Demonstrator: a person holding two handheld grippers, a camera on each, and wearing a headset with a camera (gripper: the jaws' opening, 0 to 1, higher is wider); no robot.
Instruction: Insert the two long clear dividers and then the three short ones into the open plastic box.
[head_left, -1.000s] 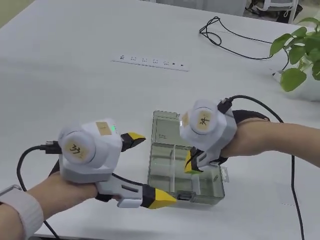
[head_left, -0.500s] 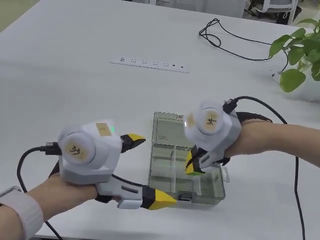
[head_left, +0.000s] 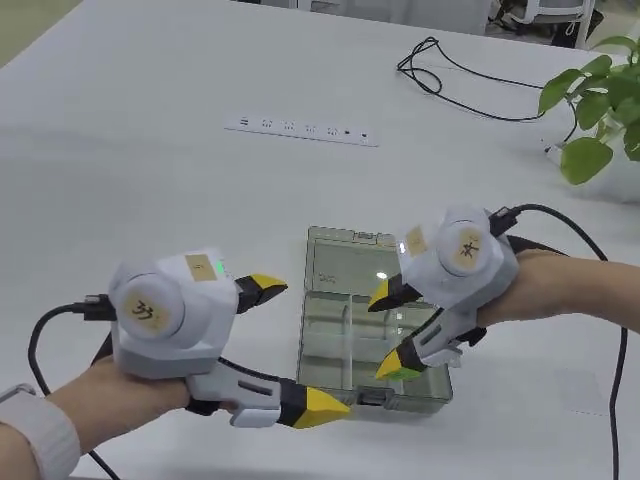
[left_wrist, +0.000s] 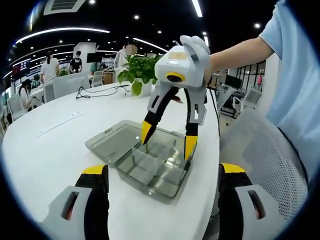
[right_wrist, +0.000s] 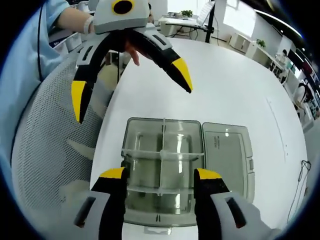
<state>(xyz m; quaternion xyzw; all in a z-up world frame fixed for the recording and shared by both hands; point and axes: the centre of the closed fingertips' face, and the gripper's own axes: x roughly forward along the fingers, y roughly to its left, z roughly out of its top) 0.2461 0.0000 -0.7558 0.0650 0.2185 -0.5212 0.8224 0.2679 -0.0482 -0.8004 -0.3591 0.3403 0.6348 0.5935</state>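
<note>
The plastic box (head_left: 415, 392) stands open on the white worktop (head_left: 150, 160), near the edge where the person is. Its lid (head_left: 335, 262) lies flat on the far side, joined to the box. In the right gripper view the box (right_wrist: 125, 140) is just in front of the camera. Clear dividers (right_wrist: 162, 150) stand upright inside it. One runs along the middle and others cross it, so the inside is cut into compartments. I cannot tell their exact number.

The right gripper (head_left: 382, 337) hangs over the right part of the box. Its yellow-tipped fingers (head_left: 398, 362) are spread wide and hold nothing. In its own view the right gripper (right_wrist: 160, 174) has one fingertip at each side of the middle divider. I cannot tell if the tips touch the box.

The left gripper (head_left: 305, 345) is at the left of the box and points toward it. Its fingers (head_left: 320, 405) are also wide apart and empty. One tip is near the front left corner of the box, and the other is beside the lid. In the left gripper view the right gripper (left_wrist: 168, 142) is seen from the front, pointing down into the box (left_wrist: 150, 186).

Farther on the worktop lie a white power strip (head_left: 300, 127) and a black cable (head_left: 450, 75). A green plant (head_left: 595, 110) is at the right edge.
</note>
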